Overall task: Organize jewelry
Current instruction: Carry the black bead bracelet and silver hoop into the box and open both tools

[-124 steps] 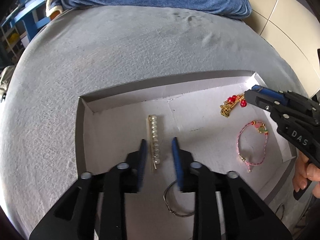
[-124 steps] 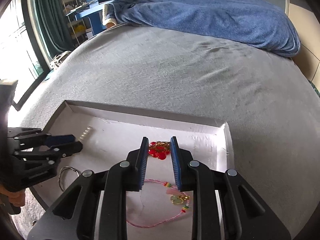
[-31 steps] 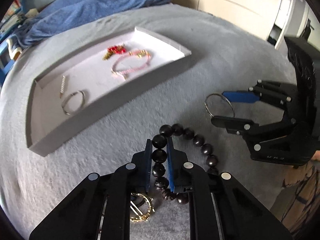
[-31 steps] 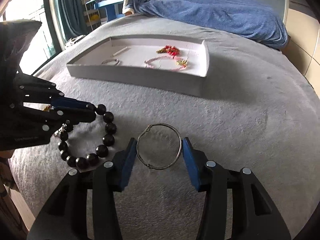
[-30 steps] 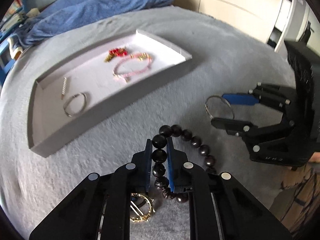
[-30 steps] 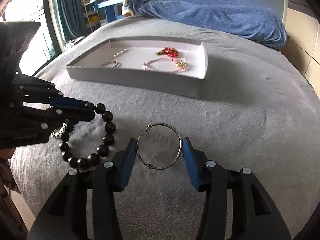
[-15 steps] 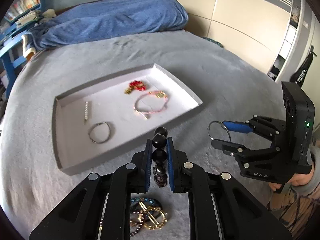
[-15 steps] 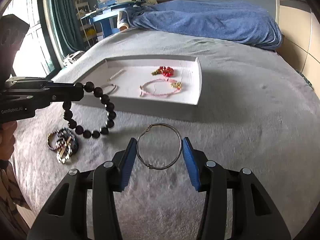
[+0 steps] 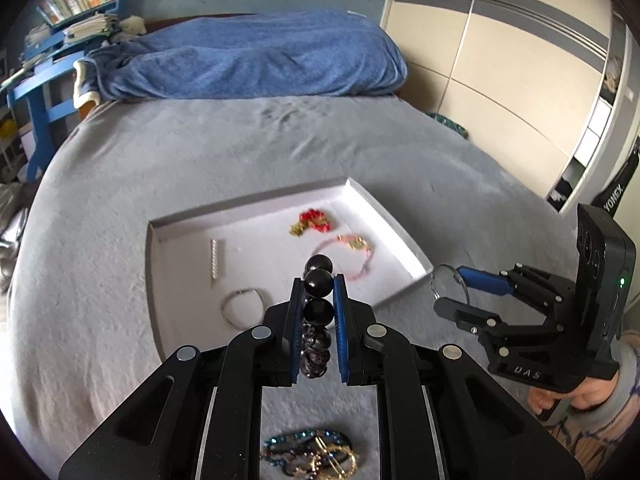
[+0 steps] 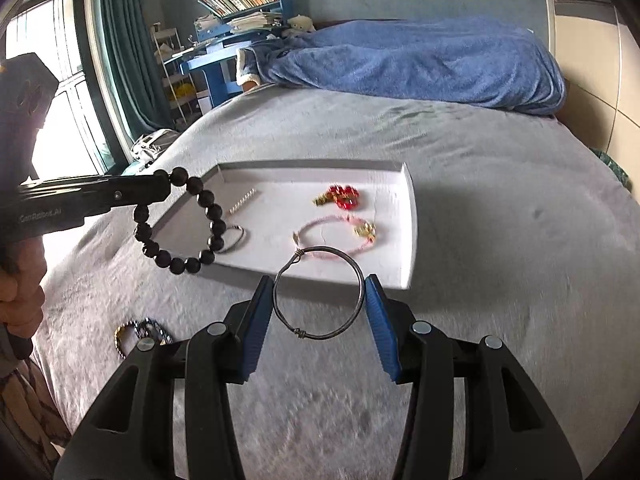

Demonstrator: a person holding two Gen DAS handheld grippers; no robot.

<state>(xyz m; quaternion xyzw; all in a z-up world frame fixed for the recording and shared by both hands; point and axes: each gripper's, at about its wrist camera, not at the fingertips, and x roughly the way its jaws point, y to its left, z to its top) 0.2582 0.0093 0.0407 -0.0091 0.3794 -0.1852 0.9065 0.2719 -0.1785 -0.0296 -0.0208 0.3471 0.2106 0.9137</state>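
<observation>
My left gripper point(image 9: 318, 286) is shut on a black bead bracelet point(image 9: 318, 311), which hangs in the air in front of the white tray point(image 9: 404, 236). In the right wrist view that bracelet point(image 10: 208, 202) dangles from the left gripper point(image 10: 164, 184) over the tray's left corner. My right gripper point(image 10: 319, 294) is shut on a thin silver wire bangle point(image 10: 320, 326), held flat above the grey bedspread just short of the tray point(image 10: 410, 240). Inside the tray lie a pearl bar point(image 9: 215, 263), a silver ring bracelet point(image 9: 241, 311), a red-and-gold piece point(image 9: 312, 222) and a pink cord bracelet point(image 10: 340, 234).
A heap of dark and gold bracelets point(image 9: 312, 456) lies on the bedspread below the left gripper, seen too in the right wrist view point(image 10: 140, 334). A blue blanket point(image 9: 248, 60) is bunched at the bed's far end. Blue furniture point(image 10: 216, 68) and a window stand at the left, wardrobe doors point(image 9: 520, 64) at the right.
Both grippers have risen off the bedspread with their pieces and come closer to the tray. The black bead bracelet now hangs free instead of lying on the cloth.
</observation>
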